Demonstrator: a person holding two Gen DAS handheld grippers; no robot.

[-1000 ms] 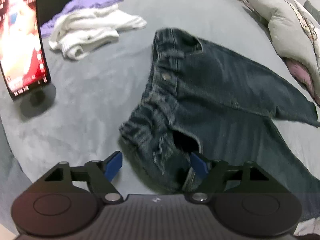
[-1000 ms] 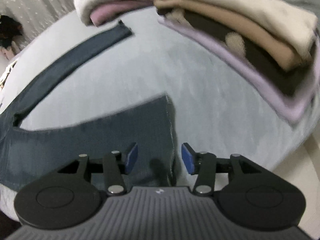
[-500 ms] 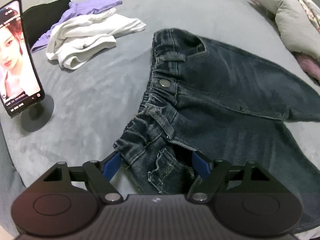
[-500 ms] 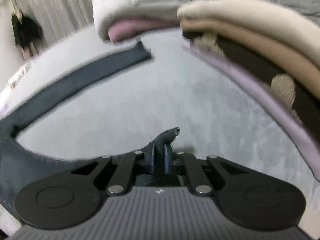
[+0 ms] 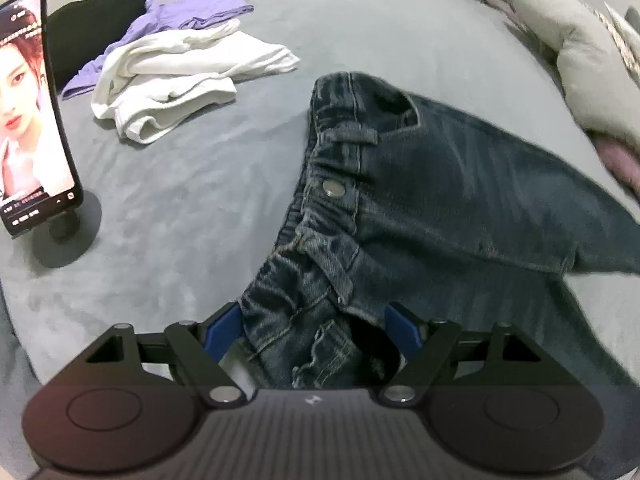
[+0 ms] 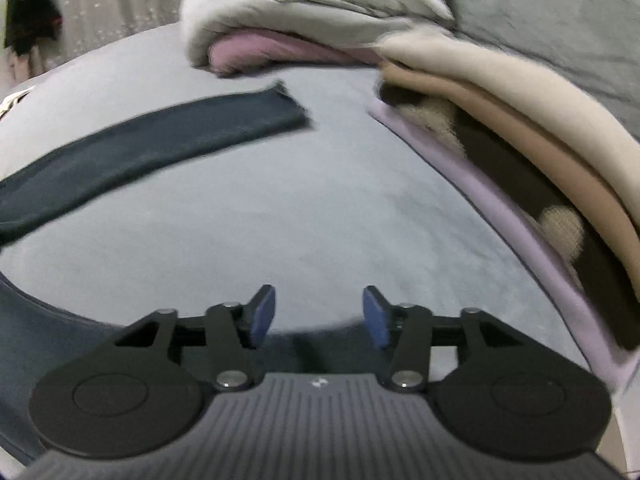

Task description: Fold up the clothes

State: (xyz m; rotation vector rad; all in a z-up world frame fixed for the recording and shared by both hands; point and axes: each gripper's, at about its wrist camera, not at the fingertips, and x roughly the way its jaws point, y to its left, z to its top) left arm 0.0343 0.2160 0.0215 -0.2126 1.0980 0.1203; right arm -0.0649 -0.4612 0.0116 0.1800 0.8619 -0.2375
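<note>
1. Grey bed cover [image 5: 200,200] fills both views and serves as the work surface, so the clothes can lie flat on it.
2. At the centre and right of the left wrist view lie the dark jeans [image 5: 460,184], spread with the waistband toward the middle and the two legs running to the right. I judge they are the piece now being folded.
3. At the bottom centre of that view the left gripper [image 5: 314,326] has its jaws wide apart. The bunched waistband corner sits between them, but I cannot see the pads pressing on it. It seems placed there to take this corner.
4. In the right wrist view the right gripper [image 6: 318,316] is at the bottom centre and its jaws are opening. Nothing is between them; only dark denim lies below, at the frame's bottom.
5. One jeans leg [image 6: 160,140] stretches across the upper left of that view.
6. At the right of that view a stack of folded clothes [image 6: 520,128] waits, probably the finished pile.
7. In the left wrist view, unfolded white and purple garments [image 5: 180,76] lie at the upper left, and a phone on a stand [image 5: 36,120] is at the left edge.
</note>
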